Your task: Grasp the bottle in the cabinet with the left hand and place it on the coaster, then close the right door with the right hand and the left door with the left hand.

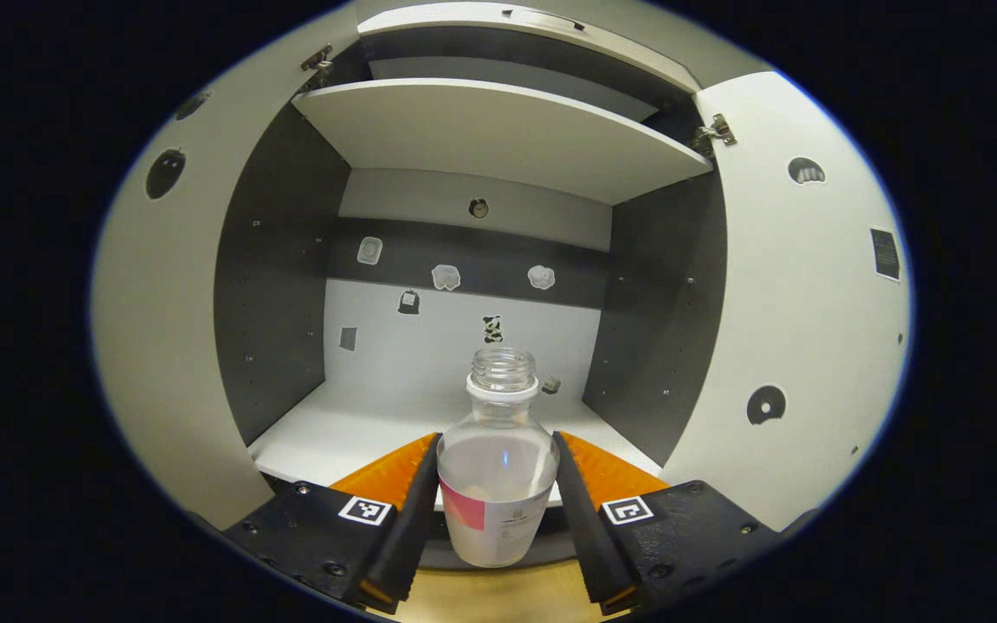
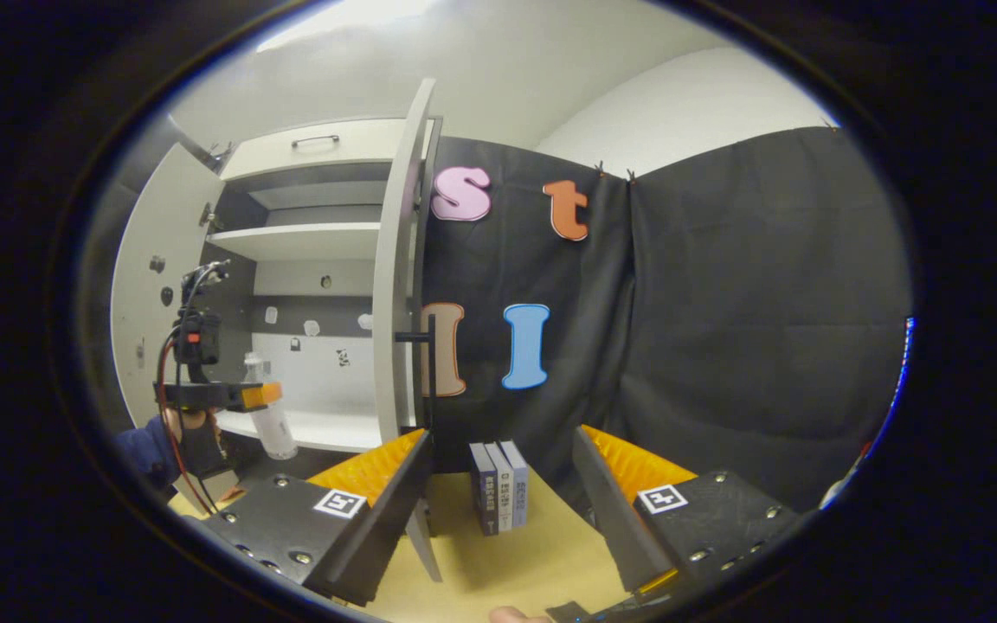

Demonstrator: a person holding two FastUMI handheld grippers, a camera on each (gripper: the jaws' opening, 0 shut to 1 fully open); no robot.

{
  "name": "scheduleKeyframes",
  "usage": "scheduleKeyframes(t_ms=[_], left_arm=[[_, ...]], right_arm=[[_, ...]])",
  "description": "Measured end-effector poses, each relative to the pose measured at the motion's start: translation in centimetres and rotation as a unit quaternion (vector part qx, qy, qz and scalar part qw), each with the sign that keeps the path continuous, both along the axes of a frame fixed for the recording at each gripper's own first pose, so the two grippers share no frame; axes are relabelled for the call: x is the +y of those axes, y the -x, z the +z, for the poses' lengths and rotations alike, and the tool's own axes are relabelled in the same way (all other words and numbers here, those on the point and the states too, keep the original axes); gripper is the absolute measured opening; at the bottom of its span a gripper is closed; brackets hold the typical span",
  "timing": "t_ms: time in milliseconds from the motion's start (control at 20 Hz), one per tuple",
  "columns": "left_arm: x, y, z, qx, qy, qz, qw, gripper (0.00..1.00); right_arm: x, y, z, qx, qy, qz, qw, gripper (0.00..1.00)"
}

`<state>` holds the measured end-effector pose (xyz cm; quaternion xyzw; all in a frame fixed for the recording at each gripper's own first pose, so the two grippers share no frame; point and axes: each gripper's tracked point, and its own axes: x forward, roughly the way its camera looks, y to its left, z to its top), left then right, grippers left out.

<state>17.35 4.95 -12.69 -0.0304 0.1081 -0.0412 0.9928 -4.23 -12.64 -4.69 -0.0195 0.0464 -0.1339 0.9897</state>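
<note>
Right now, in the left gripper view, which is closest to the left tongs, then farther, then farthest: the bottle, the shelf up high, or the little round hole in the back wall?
1. Bottle: held between the left tongs.
2. Shelf: above, its front edge jutting forward.
3. Round hole: on the back wall, under the shelf.

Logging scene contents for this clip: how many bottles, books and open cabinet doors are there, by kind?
Bottles: 1, the bottle held between the left tongs.
Books: 3, the books standing on the table.
Open cabinet doors: 2, left door and right door.
Total: 6
</note>
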Motion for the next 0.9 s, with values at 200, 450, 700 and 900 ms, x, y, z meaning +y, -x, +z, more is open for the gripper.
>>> scheduleKeyframes(t_ms=[200,450,700,900], left_arm=[[1.3,4.2,-3.2,0.029,0.006,-0.012,0.999,0.73],[2.7,8.5,-8.0,0.077,0.022,-0.002,0.997,0.74],[3.6,13.1,-15.2,0.150,0.047,0.014,0.987,0.74],[3.9,16.5,-21.1,0.216,0.077,0.032,0.973,0.74]], right_arm=[[0.9,0.0,-0.1,0.000,-0.007,0.016,1.000,0.98],[2.5,-0.1,-0.2,0.002,-0.005,0.041,0.999,0.98],[3.0,-0.1,-0.3,0.003,-0.004,0.051,0.999,0.98],[2.5,0.0,-0.5,0.007,-0.001,0.048,0.999,0.99]])
